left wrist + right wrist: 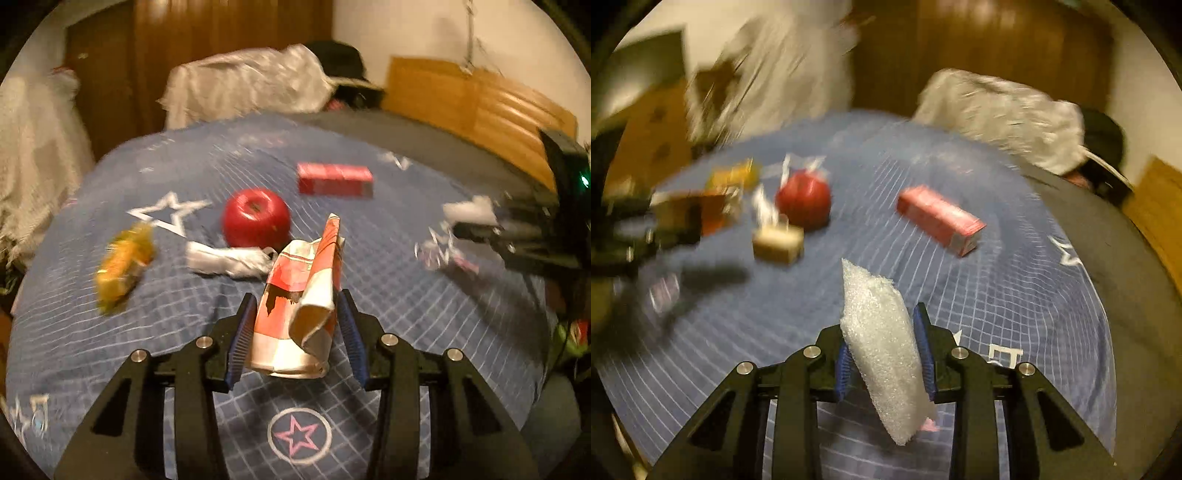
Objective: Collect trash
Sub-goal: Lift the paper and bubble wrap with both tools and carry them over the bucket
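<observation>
My left gripper (297, 314) is shut on a crushed red and white paper cup (301, 306), held above the blue bedspread (184, 321). My right gripper (882, 332) is shut on a white foam wrap piece (882, 350), also above the bedspread (997, 295). The right gripper shows at the right edge of the left wrist view (476, 230) with white foam (469, 210) in it. On the bed lie a crumpled silver wrapper (225, 260), a yellow snack wrapper (123, 266) and a clear crumpled wrapper (439, 253).
A red apple (256, 218) (803, 201) and a red carton (334, 180) (942, 219) lie mid-bed. A white cloth pile (243, 85) and a dark hat (343, 62) sit at the far end. A wooden headboard (480, 103) runs along the right. The left gripper shows blurred in the right wrist view (665, 221).
</observation>
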